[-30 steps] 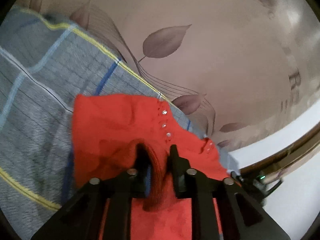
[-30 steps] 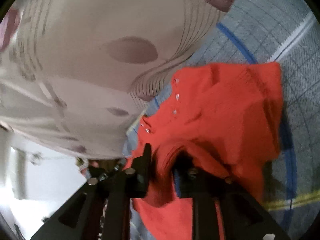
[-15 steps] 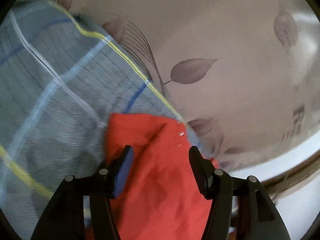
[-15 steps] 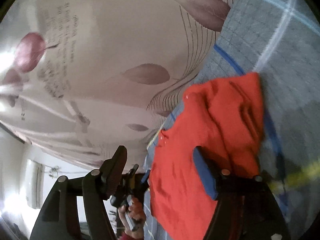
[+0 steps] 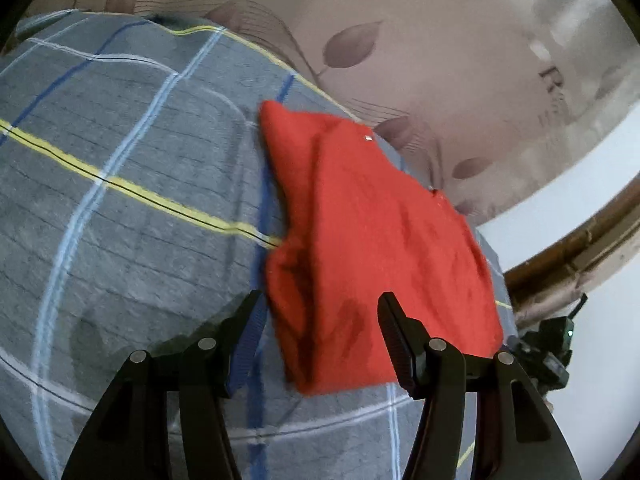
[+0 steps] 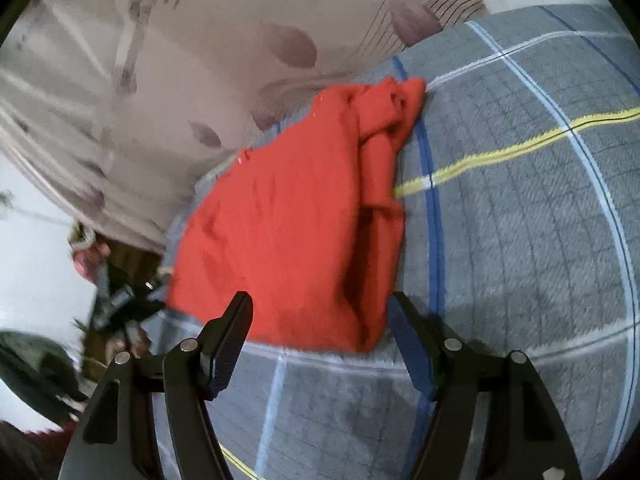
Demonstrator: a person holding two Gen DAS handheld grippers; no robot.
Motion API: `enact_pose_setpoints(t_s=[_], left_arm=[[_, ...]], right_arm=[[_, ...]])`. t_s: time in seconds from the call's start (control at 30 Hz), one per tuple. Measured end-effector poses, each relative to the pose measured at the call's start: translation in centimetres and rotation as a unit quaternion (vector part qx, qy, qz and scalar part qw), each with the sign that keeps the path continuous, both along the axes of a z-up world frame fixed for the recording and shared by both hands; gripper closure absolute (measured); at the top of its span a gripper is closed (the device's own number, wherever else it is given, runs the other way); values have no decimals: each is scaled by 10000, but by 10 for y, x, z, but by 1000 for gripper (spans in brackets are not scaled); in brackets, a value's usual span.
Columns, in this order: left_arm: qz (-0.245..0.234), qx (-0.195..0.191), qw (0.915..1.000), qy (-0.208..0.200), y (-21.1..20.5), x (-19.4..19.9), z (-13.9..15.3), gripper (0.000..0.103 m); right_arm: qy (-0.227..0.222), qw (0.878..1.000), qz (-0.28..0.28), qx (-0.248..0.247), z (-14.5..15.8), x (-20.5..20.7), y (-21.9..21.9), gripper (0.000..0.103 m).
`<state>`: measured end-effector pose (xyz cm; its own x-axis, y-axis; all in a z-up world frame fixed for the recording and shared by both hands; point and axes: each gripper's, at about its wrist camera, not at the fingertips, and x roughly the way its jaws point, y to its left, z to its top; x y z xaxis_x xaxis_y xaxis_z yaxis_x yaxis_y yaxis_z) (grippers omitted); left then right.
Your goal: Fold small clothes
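Observation:
A small red garment (image 5: 372, 236) lies folded on a grey plaid blanket (image 5: 132, 184), a small snap showing near its far edge. My left gripper (image 5: 320, 312) stands open just short of the garment's near edge, nothing pinched between its fingers. In the right wrist view the same red garment (image 6: 296, 224) lies with a bunched fold along its right side. My right gripper (image 6: 320, 316) is open above the near edge, its pads clear of the cloth.
The grey plaid blanket (image 6: 528, 216) with blue, white and yellow stripes spreads wide beside the garment. A beige sheet with leaf print (image 5: 440, 52) lies beyond it. The other gripper's black body (image 5: 548, 356) shows at the blanket's edge, and a hand (image 6: 86, 256) holding it.
Both grippers let go of the red garment's folds, opened, and drew back toward me. The garment now lies flat and in full view on the blanket.

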<state>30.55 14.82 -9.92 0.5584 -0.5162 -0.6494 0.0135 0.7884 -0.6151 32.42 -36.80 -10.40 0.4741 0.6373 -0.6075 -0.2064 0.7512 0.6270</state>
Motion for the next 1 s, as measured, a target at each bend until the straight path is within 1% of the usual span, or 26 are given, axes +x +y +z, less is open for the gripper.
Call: enact_pose_setpoints(t_s=[0.07,0.1,0.13,0.17,0.2,0.23,0.3,0.37,0.43,0.47,0.6,0.63,0.7,0.8,0.83,0.9,0.97,1.0], left_arm=[[12,110,9999,-92,-4,-2,-1,44],[19,147,9998,-126,-7,-1,-1,44],[30,223,9996,-184,-9,-2,-1,45],[30,338,9991,-256,-12,-4,-1,45],[30,400,9988,-284,-16,-2,0,45],[21,522,9981,-340,-19,-3,1,45],[-23,716,9968,-367,-25,-3,1,45],[-65,850,9956,-386,-28,-3,1,45],[-72,873,9953,-403,-28,-3,0,45],[-70,856,9955,-406,-27,-3,-1,45],[-22,757,9963,-410,-26,-4,-2,45],[-11,769,9962,-412,-27,-4,-2,45],[1,828,9957,-422,-29,-5,-2,45],[-3,951,9945,-434,-32,-6,-1,45],[-5,985,9942,-437,-33,-6,0,45],[-8,1048,9935,-440,-34,-6,0,45],[-12,1112,9928,-442,-36,-7,0,45],[-16,1150,9924,-442,-37,-7,0,45]], right_arm=[[-94,9999,25,-138,1,-1,3,37],[-111,9997,40,-209,1,1,5,45],[-114,9996,42,-265,1,3,6,55],[-44,9994,35,-331,-1,6,7,85],[46,9994,15,-331,-3,8,5,92],[172,9995,-82,-243,-8,10,2,92],[228,9994,-244,-16,-12,9,-7,94],[378,9984,-381,196,-18,9,-16,95],[463,9972,-368,449,-24,8,-21,95],[449,9977,-299,422,-24,7,-20,94],[527,9972,-300,440,-18,9,-16,80],[469,9977,-393,306,-12,8,-16,78],[214,9982,-567,-17,2,9,-13,74],[-92,9975,-635,-287,23,22,0,72],[-181,9967,-641,-470,29,30,7,72],[-317,9955,-594,-674,37,46,20,72],[-375,9933,-588,-921,39,66,33,72],[-384,9908,-572,-1164,38,76,41,72]])
